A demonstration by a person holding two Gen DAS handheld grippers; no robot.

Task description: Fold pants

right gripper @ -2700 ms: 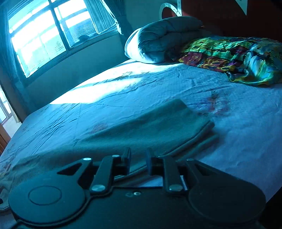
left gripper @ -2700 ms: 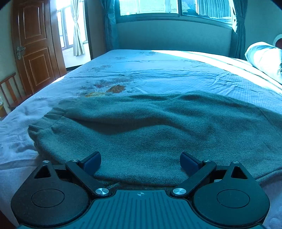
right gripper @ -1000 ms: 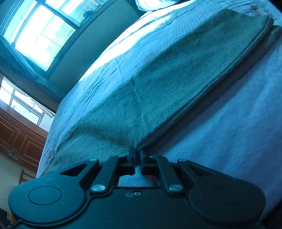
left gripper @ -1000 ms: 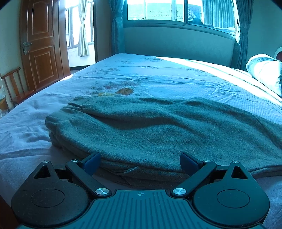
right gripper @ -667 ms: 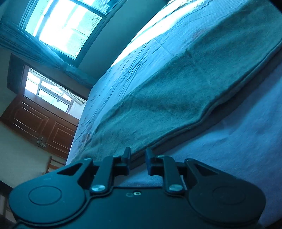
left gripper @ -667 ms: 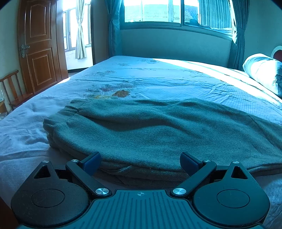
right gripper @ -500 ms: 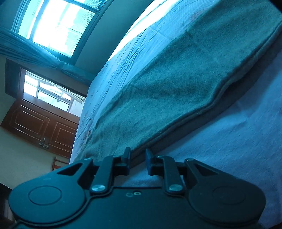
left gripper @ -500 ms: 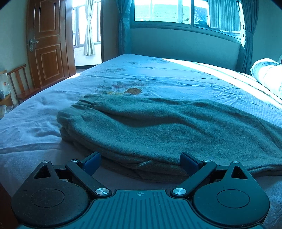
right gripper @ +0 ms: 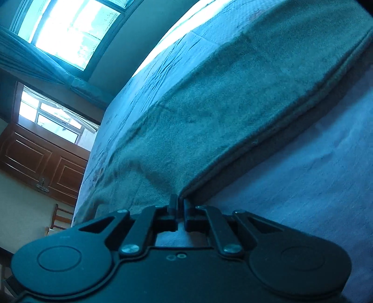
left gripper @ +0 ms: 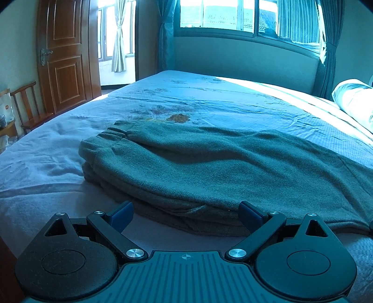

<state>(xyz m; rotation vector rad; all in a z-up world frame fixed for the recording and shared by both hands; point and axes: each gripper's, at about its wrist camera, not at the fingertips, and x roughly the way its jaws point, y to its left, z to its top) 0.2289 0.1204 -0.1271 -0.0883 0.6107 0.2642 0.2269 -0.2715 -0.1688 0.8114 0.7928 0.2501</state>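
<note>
Green fleece pants (left gripper: 209,167) lie folded lengthwise on the bed, waistband (left gripper: 109,139) to the left in the left wrist view. My left gripper (left gripper: 186,214) stands open at their near edge, blue pads (left gripper: 121,213) wide apart and touching nothing. In the right wrist view, tilted steeply, the same pants (right gripper: 233,105) fill the upper middle. My right gripper (right gripper: 178,206) is closing its jaws, now nearly together, on the pants' near seam edge (right gripper: 256,144), which runs straight into the fingertips.
The pale blue bedsheet (left gripper: 46,167) spreads all round the pants. A rolled duvet (left gripper: 354,105) lies at the far right. A wooden door (left gripper: 65,58) and a chair (left gripper: 25,107) stand left of the bed, and a window (left gripper: 233,14) is beyond it.
The right gripper's jaws, a finger's width apart half a second ago, have come together on the pants' edge. The left wrist view has swung slightly left, so the pants sit further right in it.
</note>
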